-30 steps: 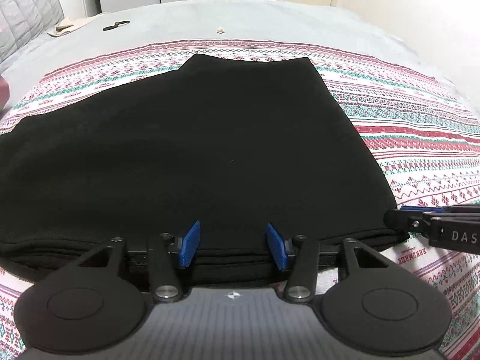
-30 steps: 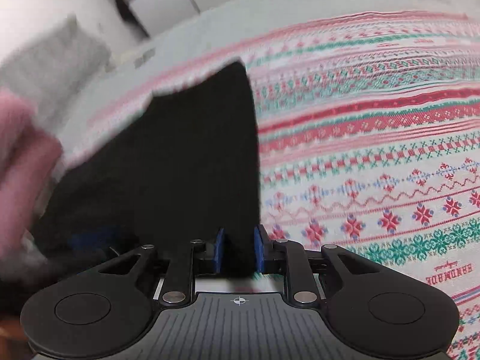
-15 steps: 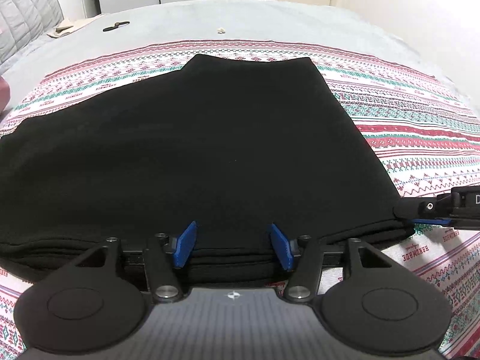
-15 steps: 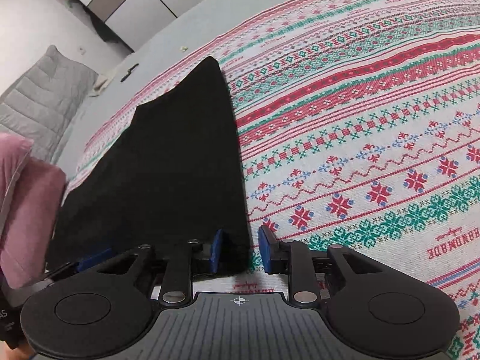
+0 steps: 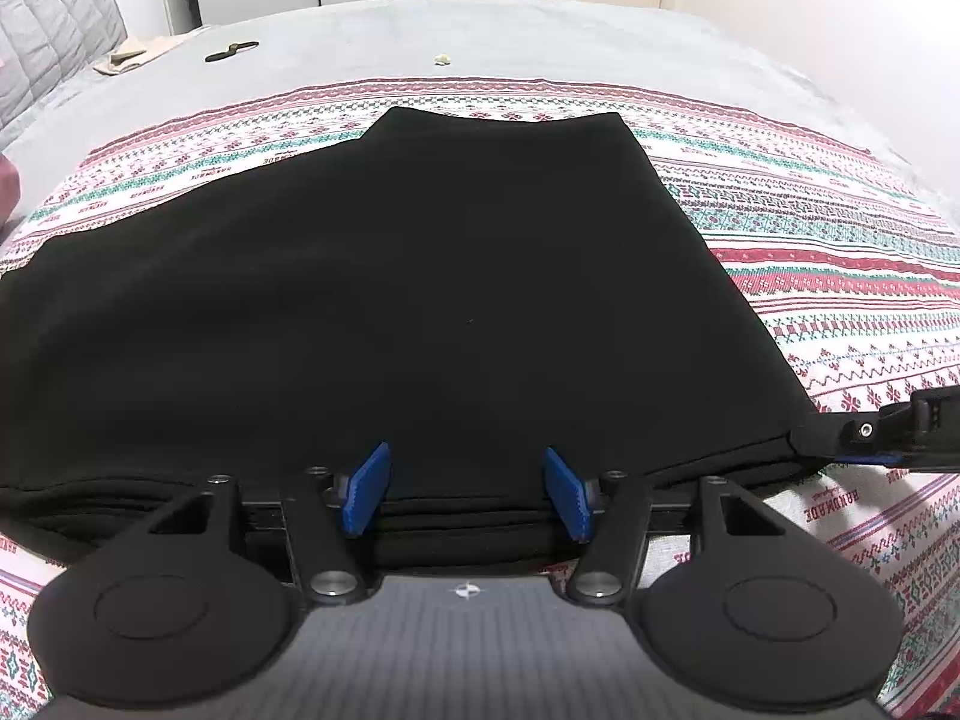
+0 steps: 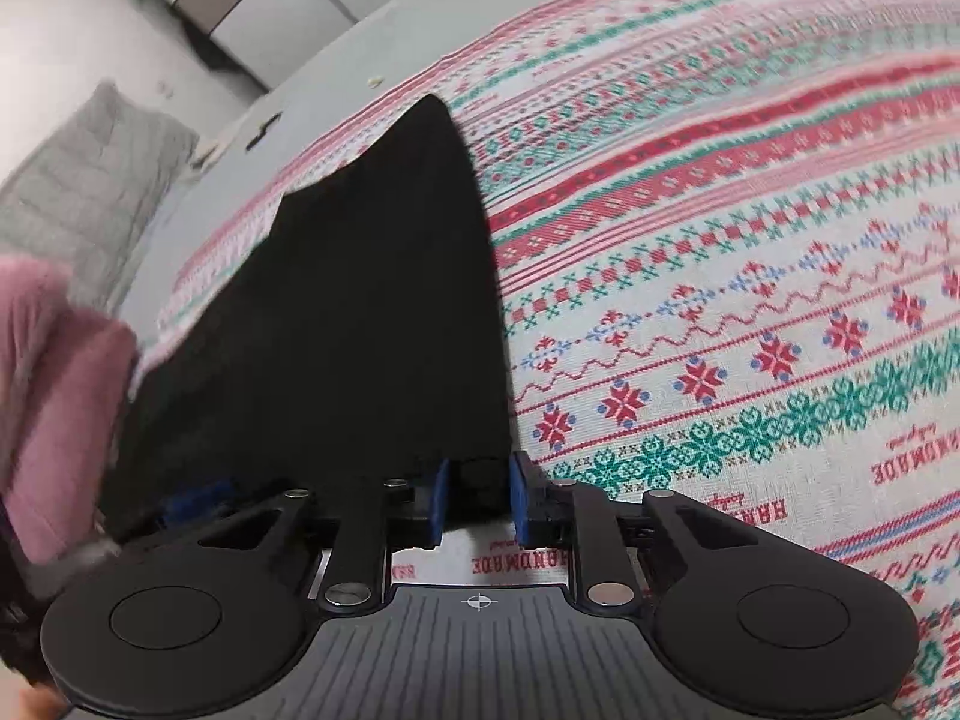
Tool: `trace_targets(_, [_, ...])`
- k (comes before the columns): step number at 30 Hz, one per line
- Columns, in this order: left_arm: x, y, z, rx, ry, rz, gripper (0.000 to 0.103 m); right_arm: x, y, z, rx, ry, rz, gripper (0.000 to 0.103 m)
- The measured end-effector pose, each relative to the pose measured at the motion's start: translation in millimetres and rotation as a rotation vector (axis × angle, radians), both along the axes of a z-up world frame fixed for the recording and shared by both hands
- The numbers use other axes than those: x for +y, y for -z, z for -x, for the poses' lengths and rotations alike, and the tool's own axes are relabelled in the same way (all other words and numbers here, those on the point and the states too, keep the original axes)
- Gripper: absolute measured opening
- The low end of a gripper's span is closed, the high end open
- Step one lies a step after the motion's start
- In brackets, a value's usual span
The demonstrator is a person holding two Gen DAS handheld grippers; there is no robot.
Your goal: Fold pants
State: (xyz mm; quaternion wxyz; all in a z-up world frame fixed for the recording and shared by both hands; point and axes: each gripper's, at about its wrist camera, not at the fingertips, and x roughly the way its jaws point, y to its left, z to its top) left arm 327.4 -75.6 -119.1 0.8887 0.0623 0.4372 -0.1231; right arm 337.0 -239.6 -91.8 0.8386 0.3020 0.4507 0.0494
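The black pants lie folded flat on a patterned blanket. My left gripper is open, its blue pads straddling the near folded edge of the pants without closing on it. My right gripper holds the pants' near right corner between its blue pads, jaws narrowly apart around the cloth. That right gripper also shows at the right edge of the left wrist view, at the corner of the pants.
The blanket covers a grey bed. A small dark object and a beige item lie at the far left. A pink sleeve is at the left of the right wrist view.
The right gripper has lifted the pants' corner slightly and tilted. The left gripper has opened a little wider and stayed at the near edge.
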Motion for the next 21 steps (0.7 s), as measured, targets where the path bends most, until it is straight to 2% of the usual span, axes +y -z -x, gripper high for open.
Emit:
trace_targets(2, [0,0,-1,0.004,-0.002,0.007,0.087,1,-1,-1,-0.003,-0.016,0.006,0.025])
trace_targets(5, [0,1,-1,0.006,0.0,0.011,0.088,-2,6,-1,-0.012,0.004,-0.029,0.026])
trace_targets(12, [3,1,-3,0.013,-0.002,0.023,0.09,-24,25,0,-0.022,0.111,-0.26,0.032])
trace_targets(15, [2,1,-4,0.015,-0.002,0.028,0.091,-13,25,3,-0.074,0.108,-0.223,0.032])
trace_targets(16, [2,1,-4,0.015,-0.002,0.028,0.091,-8,22,5,-0.09,0.103,-0.184,0.032])
trace_targets(18, [2,2,-4,0.016,-0.003,0.031,0.091,-2,17,9,-0.11,0.129,-0.163,0.015])
trace_targets(21, [3,1,-5,0.019,-0.004,0.036,0.092,1,9,14,-0.142,0.153,-0.155,0.011])
